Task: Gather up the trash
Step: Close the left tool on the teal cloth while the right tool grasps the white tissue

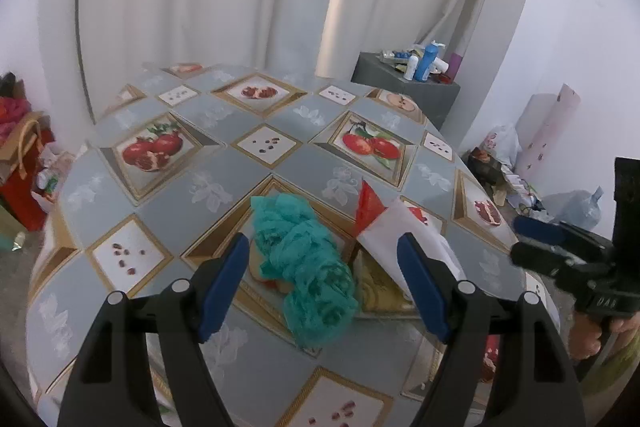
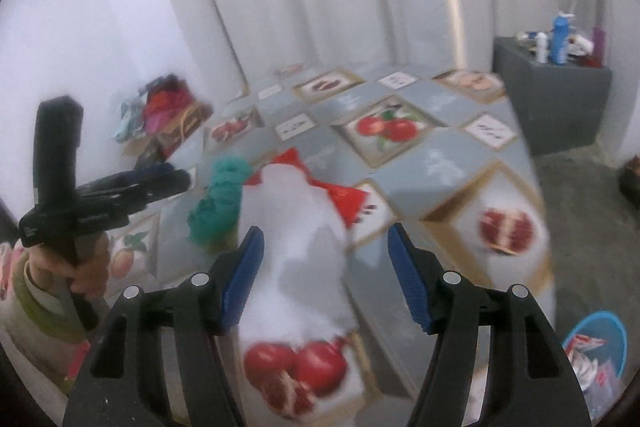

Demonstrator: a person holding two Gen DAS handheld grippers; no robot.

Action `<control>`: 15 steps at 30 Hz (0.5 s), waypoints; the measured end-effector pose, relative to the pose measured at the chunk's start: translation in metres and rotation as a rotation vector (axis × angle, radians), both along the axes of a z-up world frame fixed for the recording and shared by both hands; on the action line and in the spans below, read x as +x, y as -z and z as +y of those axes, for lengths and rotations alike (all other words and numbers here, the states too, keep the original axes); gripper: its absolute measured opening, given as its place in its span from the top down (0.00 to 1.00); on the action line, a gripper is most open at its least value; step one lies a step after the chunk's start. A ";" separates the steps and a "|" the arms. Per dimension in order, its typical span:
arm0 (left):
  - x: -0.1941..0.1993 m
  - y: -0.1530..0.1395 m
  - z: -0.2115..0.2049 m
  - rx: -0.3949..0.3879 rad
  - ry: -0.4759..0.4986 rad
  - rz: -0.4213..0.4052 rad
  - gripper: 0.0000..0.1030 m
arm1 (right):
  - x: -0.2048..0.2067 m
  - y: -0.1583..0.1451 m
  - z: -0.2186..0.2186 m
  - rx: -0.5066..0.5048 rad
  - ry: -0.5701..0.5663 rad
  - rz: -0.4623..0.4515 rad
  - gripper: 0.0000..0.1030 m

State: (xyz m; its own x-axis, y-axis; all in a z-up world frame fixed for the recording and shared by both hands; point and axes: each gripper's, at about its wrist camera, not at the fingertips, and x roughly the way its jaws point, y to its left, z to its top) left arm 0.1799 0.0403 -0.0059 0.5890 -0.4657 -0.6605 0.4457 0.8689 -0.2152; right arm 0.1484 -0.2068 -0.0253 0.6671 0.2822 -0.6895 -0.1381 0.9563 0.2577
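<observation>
A teal mesh puff (image 1: 308,267) lies on the fruit-print tablecloth (image 1: 256,131), between the fingers of my open left gripper (image 1: 324,279). A white and red wrapper (image 1: 394,227) lies just right of it, partly behind the right finger. In the right wrist view the wrapper (image 2: 296,227) sits between the fingers of my open right gripper (image 2: 326,267), blurred, with the teal puff (image 2: 220,199) to its left. The right gripper (image 1: 560,247) shows at the right edge of the left wrist view. The left gripper (image 2: 120,191) shows at the left of the right wrist view.
A blue bin (image 2: 600,351) holding wrappers stands on the floor at the table's right. A grey stand (image 1: 408,83) with bottles is behind the table. Bags and clutter (image 1: 28,163) lie left, more clutter (image 1: 520,179) right. White curtains hang behind.
</observation>
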 end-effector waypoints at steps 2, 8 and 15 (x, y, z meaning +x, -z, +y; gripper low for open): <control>0.009 0.007 0.000 -0.010 0.005 0.023 0.31 | 0.011 0.003 0.012 -0.007 -0.019 0.019 0.47; 0.024 0.027 -0.007 0.004 0.028 0.088 0.38 | 0.038 0.018 0.030 -0.010 -0.052 0.081 0.64; 0.031 0.043 -0.008 -0.011 0.023 0.154 0.52 | 0.044 0.029 0.035 0.001 -0.059 0.124 0.90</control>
